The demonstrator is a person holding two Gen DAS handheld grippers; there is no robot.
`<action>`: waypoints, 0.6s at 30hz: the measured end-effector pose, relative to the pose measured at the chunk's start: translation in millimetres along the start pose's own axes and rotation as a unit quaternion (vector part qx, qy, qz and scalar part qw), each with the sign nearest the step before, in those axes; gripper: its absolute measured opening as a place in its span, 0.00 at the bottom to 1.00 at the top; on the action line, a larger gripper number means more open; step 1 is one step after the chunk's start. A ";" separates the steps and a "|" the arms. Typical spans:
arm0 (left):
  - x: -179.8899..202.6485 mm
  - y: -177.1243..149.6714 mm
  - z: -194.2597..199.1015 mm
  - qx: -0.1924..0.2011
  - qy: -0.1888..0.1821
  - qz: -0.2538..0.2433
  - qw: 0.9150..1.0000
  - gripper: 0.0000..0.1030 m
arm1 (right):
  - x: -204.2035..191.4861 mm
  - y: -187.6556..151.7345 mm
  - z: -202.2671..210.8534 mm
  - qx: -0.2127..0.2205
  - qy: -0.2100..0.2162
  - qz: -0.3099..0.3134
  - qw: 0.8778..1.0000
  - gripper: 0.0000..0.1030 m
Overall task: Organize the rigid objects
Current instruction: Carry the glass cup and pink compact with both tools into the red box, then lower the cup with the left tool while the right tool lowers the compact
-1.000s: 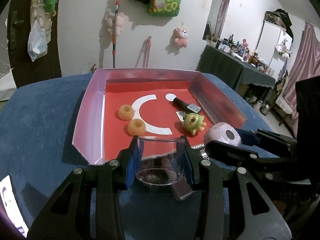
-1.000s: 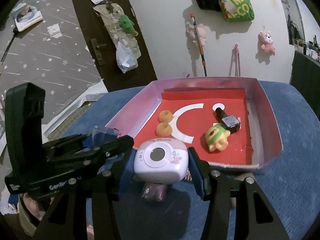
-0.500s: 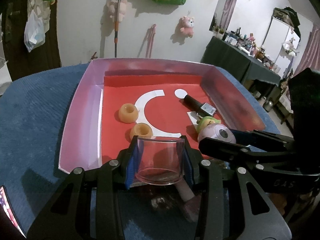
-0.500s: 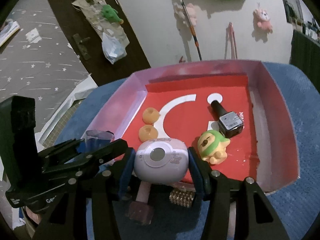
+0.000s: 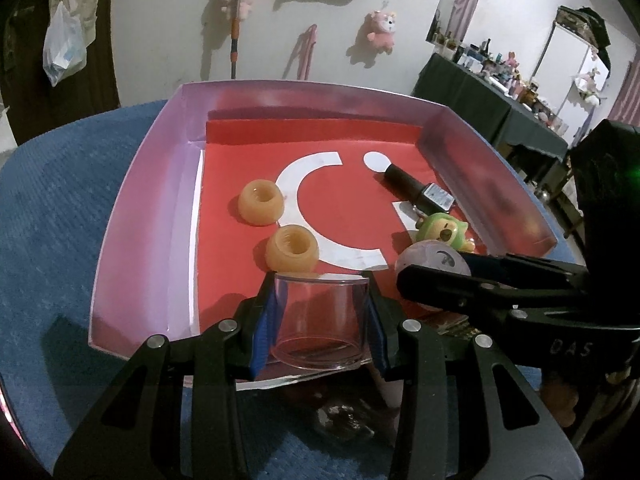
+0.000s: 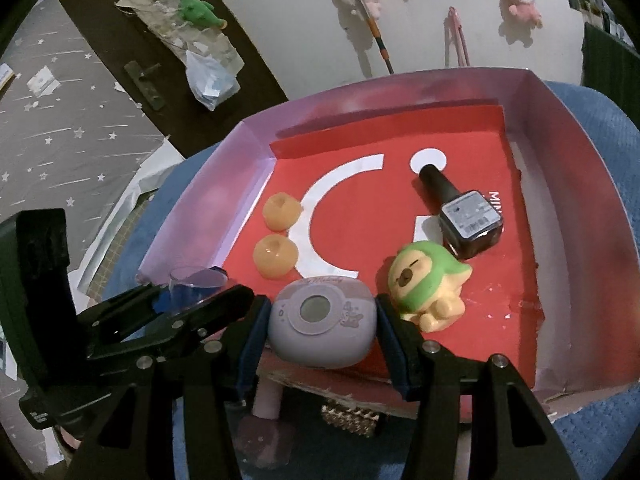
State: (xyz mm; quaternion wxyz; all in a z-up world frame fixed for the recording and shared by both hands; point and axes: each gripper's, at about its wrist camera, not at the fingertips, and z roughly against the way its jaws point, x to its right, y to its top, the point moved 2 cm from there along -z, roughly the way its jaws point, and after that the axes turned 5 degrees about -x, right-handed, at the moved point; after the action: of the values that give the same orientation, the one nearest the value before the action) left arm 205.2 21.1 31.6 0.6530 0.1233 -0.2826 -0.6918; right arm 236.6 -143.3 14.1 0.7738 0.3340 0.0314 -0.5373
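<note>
Left wrist: left gripper [image 5: 320, 320] clamps clear cup [image 5: 320, 322]; right gripper [image 6: 322, 328] clamps lilac gadget [image 6: 322, 322].

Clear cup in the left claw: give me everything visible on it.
The clear cup is a short, straight-walled cylinder of see-through plastic or glass, empty, upright with its open rim up and thicker base down. The left claw clamps it, blue pads pressing its left and right sides. It hangs over the near edge of the red-floored tray, just in front of the nearer orange ring-shaped toy. From the right wrist only its rim shows.
</note>
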 end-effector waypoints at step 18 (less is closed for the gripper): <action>-12.6 -0.8 -18.7 -0.020 0.013 0.018 1.000 0.36 | 2.8 -3.1 -8.1 -0.018 -0.050 0.031 0.998 0.54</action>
State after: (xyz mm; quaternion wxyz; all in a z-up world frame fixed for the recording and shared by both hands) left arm 216.1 29.1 13.5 0.6709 0.1138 -0.2625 -0.6841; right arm 237.7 -141.7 5.2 0.7968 0.2931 -0.0080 -0.5284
